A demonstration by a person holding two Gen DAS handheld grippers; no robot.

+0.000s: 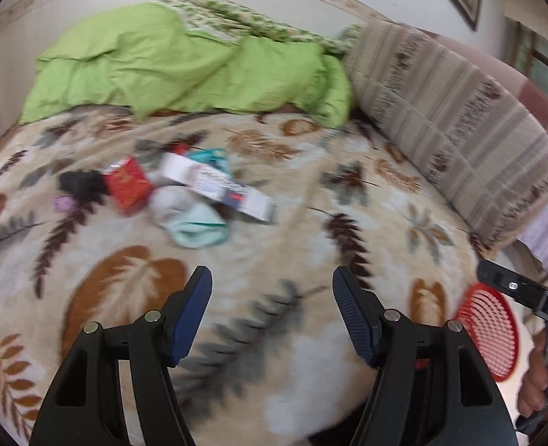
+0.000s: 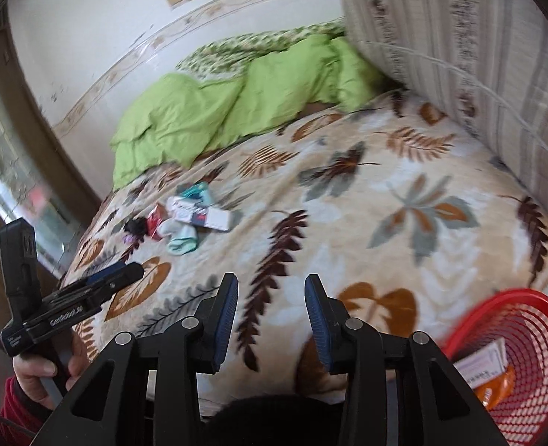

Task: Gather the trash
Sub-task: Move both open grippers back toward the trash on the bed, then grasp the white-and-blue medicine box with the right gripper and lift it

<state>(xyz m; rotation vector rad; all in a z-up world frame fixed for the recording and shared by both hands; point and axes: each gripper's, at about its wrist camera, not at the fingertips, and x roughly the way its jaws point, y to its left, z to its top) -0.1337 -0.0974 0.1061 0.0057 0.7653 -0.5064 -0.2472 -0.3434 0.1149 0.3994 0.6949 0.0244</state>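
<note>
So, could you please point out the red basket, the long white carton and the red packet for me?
red basket (image 2: 530,338): right wrist view, on its mesh wall.
long white carton (image 1: 214,184): left wrist view, on its printed top face.
red packet (image 1: 127,182): left wrist view, on its red front.

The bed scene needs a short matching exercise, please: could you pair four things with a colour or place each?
Things:
1. basket
2. duvet
3. long carton
4. left claw

Descriptions:
A. white, lying in the litter pile
B. open, holding nothing
C. red, at the bed's near edge with wrappers inside
D. green, bunched at the far side of the bed

Pairs: 1-C, 2-D, 3-A, 4-B
</note>
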